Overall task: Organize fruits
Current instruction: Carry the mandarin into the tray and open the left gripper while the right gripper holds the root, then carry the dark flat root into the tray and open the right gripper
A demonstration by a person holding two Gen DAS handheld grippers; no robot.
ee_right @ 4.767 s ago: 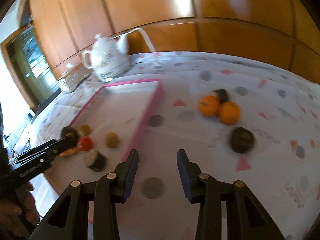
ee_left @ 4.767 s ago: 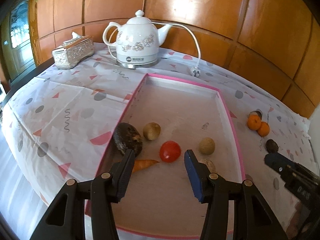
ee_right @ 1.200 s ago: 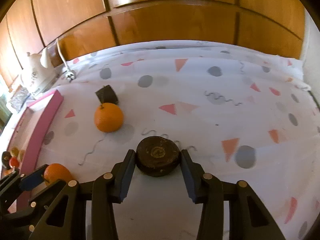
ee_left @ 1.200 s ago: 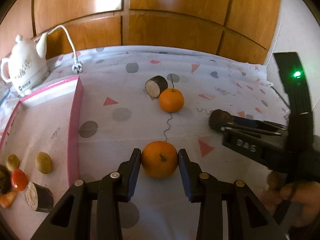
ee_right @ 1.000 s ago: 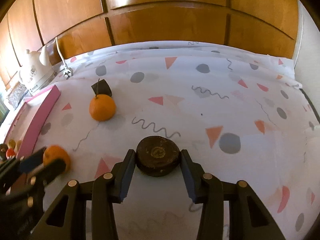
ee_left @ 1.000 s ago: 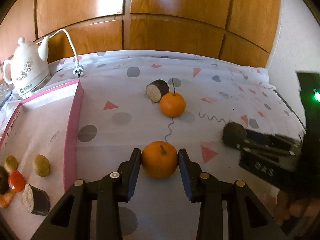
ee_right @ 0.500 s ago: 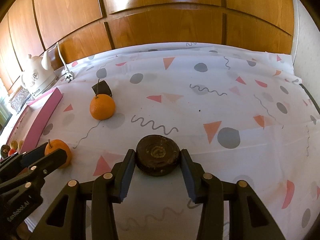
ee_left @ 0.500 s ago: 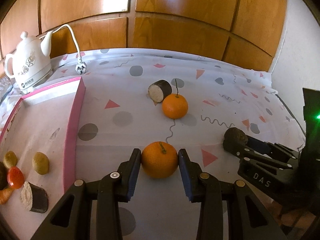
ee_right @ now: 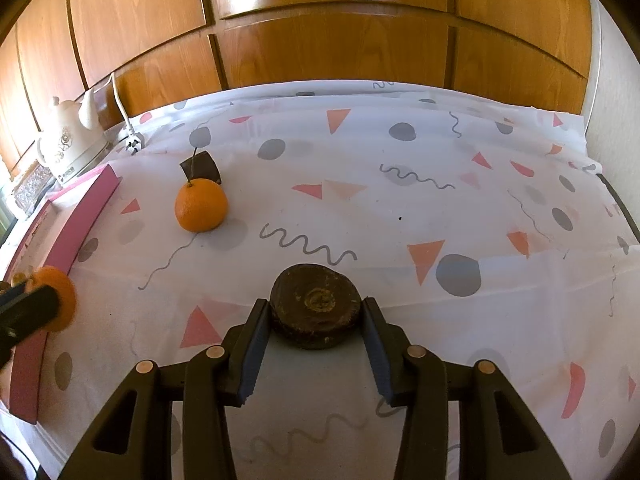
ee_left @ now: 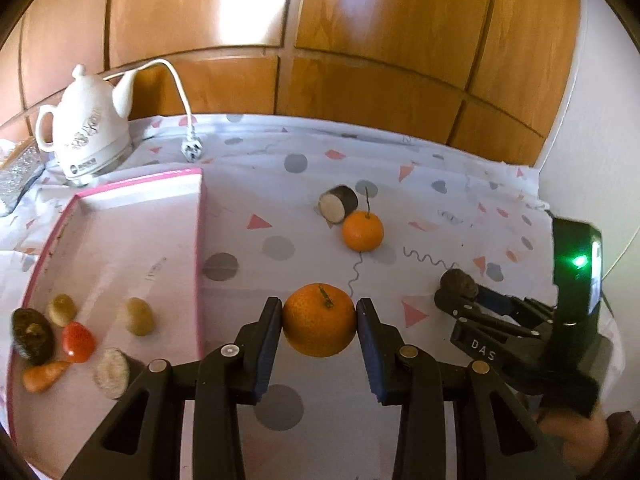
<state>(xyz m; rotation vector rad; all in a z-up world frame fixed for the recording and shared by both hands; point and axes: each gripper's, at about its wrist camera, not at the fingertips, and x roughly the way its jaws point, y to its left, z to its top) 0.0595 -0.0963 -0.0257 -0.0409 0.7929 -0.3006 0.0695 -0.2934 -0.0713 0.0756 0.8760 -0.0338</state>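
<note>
My left gripper is shut on an orange tangerine and holds it above the patterned cloth, just right of the pink-rimmed tray. My right gripper is shut on a dark brown round fruit, lifted over the cloth. In the left wrist view that gripper and its dark fruit show at the right. A second tangerine lies on the cloth beside a dark cut piece. Several fruits, among them a red one, lie in the tray's near left corner.
A white kettle with cord and plug stands behind the tray by the wooden wall. A silver box sits at the far left. A white wall bounds the table on the right. A hand holds the right gripper.
The left gripper has risen with the tangerine and drifted towards the tray; more of the tray and kettle show. The right gripper keeps still with the dark fruit.
</note>
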